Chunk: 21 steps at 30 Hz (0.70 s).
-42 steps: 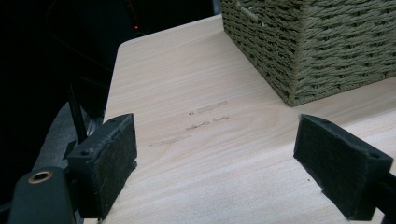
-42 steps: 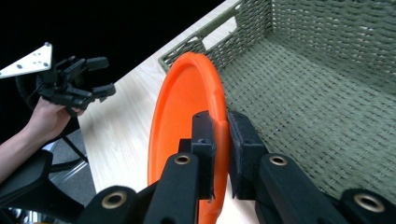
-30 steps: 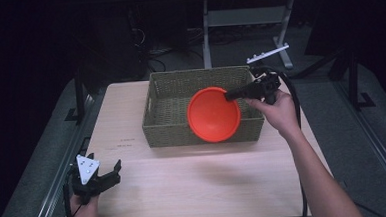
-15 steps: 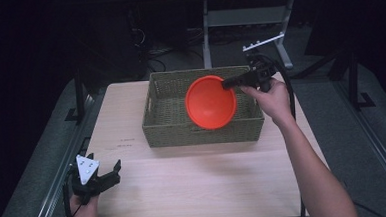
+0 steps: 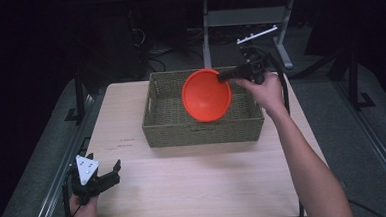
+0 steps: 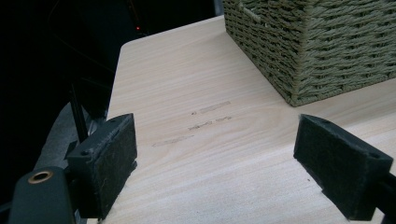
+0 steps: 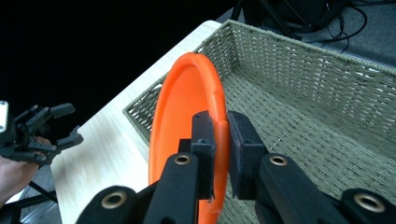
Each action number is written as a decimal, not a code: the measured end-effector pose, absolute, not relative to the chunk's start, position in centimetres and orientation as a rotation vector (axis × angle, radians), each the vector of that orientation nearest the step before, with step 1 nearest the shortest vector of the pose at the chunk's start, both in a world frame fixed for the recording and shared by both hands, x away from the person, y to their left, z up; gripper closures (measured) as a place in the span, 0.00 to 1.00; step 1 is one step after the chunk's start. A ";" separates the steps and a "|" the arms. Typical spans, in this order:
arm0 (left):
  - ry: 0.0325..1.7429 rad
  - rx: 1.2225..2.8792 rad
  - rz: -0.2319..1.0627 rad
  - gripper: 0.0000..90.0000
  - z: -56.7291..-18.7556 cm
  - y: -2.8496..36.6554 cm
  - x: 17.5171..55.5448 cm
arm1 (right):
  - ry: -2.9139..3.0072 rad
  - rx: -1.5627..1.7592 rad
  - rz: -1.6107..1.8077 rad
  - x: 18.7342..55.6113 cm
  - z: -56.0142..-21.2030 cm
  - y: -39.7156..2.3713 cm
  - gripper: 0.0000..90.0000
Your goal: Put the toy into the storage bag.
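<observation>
Dark room, black beyond the lit area; a pale wooden table (image 5: 200, 183) sits in the middle, with a grey metal stand and loose cables on the floor behind it. A rectangular woven basket (image 5: 202, 133) of olive-green cord stands on the far half of the table. The high view gives the layout: the right gripper (image 5: 223, 77) is held above the basket's far right part, the person's forearm reaching in from the lower right, and an orange plate (image 5: 206, 95) hangs tilted on edge over the basket interior, its hollow face toward the camera. The right gripper view supplies the detail lacking from above: the two black jaws are pinched on the orange plate (image 7: 187, 116) at its rim, one pad on each face, the plate clear of the woven floor below; the left gripper (image 7: 32, 130) appears far off at the table's near corner. In the high view that left gripper (image 5: 95, 181) rests low at the near left corner, well apart from the basket. The left gripper view shows its jaws spread wide with nothing between them, only bare wood with faint scuff marks (image 6: 205, 121) and one basket corner (image 6: 303, 51).
</observation>
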<state>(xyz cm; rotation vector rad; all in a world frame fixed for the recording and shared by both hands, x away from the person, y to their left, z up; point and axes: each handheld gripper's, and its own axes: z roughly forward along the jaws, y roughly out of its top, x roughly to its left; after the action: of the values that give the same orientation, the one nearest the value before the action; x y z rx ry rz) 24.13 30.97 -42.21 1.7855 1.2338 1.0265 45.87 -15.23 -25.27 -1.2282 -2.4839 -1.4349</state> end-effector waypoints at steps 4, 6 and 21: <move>1.231 1.790 1.027 0.14 -42.2 31.0 24.1 | -2.465 -1.240 -1.435 46.4 -25.6 -15.2 0.91; 1.232 1.790 1.026 0.14 -42.2 31.0 24.1 | -2.462 -1.254 -1.431 46.7 -25.8 -15.2 0.91; 1.228 1.790 1.022 0.14 -42.2 30.8 24.1 | -2.441 -1.319 -1.441 48.6 -25.9 -15.1 0.91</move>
<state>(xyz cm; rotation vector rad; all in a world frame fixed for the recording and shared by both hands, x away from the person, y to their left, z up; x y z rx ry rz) 24.08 30.82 -42.21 1.7897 1.2280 1.0220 48.55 -15.15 -25.92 -1.3195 -2.4413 -1.4408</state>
